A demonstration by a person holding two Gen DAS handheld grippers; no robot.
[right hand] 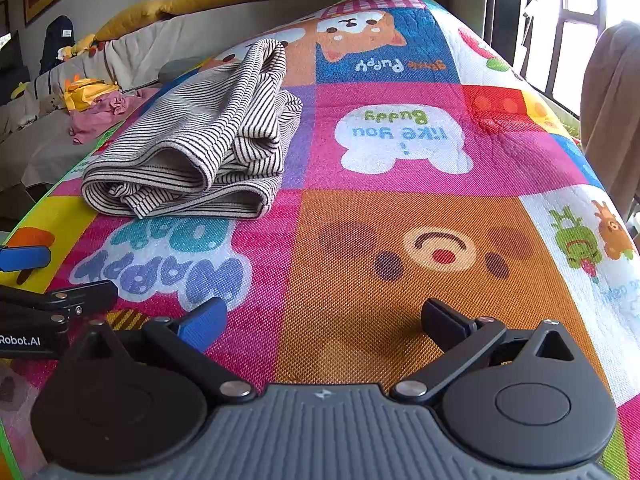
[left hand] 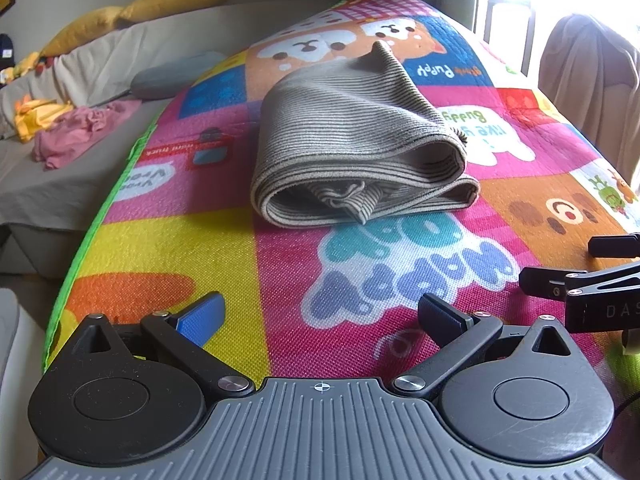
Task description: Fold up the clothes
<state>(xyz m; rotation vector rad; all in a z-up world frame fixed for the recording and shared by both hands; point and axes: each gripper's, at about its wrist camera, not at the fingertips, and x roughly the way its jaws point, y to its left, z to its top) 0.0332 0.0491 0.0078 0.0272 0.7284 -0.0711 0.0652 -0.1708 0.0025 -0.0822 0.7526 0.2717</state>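
Our left tool [left hand: 320,312] and right tool [right hand: 324,316] hover agape, empty, before the folded shirt [left hand: 352,148] — soft, light, floppy — best pinched at its edge.

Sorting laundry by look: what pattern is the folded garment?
The folded garment has thin dark-and-cream stripes, clearest in the right wrist view.

My folded shirt [right hand: 192,136] has thin black and white stripes. Under the shirt, my play mat [right hand: 400,208] shows pink, orange, blue and yellow squares with cartoon puppies.
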